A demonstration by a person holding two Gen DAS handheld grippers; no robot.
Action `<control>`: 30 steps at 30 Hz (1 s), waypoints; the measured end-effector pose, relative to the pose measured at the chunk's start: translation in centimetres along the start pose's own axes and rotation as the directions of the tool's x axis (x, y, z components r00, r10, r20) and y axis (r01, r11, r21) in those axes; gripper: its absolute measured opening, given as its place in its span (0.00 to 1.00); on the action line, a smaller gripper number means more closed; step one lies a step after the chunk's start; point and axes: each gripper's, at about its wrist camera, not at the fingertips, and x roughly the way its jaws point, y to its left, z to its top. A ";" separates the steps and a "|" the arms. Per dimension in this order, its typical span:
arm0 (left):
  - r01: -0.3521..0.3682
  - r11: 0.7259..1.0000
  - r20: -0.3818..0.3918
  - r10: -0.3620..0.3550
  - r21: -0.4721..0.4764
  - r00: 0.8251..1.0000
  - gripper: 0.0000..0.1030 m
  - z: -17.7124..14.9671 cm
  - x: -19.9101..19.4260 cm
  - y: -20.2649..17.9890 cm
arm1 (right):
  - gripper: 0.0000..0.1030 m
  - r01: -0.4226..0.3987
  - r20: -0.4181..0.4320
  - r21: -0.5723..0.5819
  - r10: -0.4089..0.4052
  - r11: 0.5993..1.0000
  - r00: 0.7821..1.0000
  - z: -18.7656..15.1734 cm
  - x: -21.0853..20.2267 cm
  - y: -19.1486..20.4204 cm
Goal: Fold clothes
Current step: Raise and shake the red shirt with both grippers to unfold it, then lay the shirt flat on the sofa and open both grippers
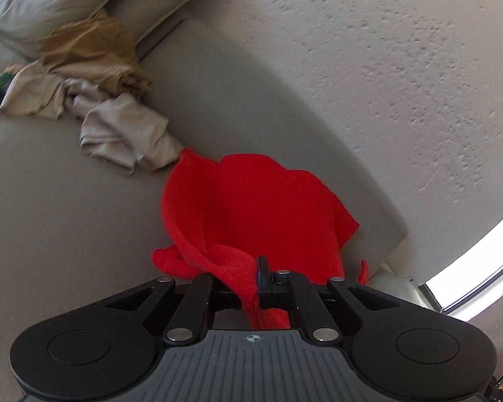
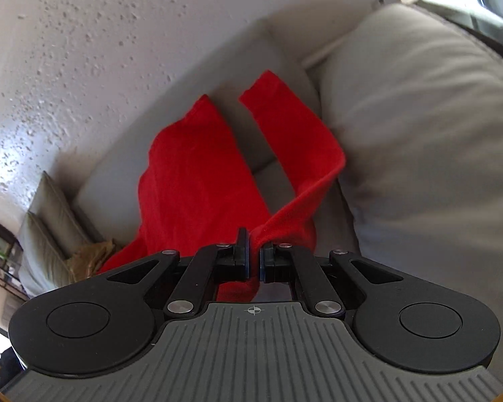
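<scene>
One red garment [image 1: 251,207] is held above a grey sofa seat [image 1: 67,201], its cloth draped forward away from both grippers toward the sofa back [image 1: 251,100]. In the right view two red panels are seen, separated by a gap. An edge is pinched by the left gripper [image 1: 256,288], fingers pressed together on it; another edge is pinched likewise by the right gripper [image 2: 255,261]. One heap of beige and tan clothes [image 1: 94,93] lies just beside it. Two cushions [image 1: 67,0] are counted beyond.
</scene>
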 end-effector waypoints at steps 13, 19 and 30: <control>-0.071 0.996 -0.033 0.070 -0.045 0.997 0.03 -3.4 -4.5 2.9 | 0.05 0.091 -0.009 -0.005 -0.091 0.996 0.996 -8.5 -2.0 -2.5; -0.154 0.987 -0.064 0.158 0.053 0.985 0.04 -4.1 -6.2 1.9 | 0.05 0.129 -0.030 -0.037 -0.130 0.991 0.991 -9.8 -4.2 -1.4; -0.376 0.914 -0.160 0.399 0.153 0.903 0.31 -6.2 -9.6 2.1 | 0.50 0.146 -0.230 -0.061 -0.156 0.987 0.961 -12.8 -5.1 -3.3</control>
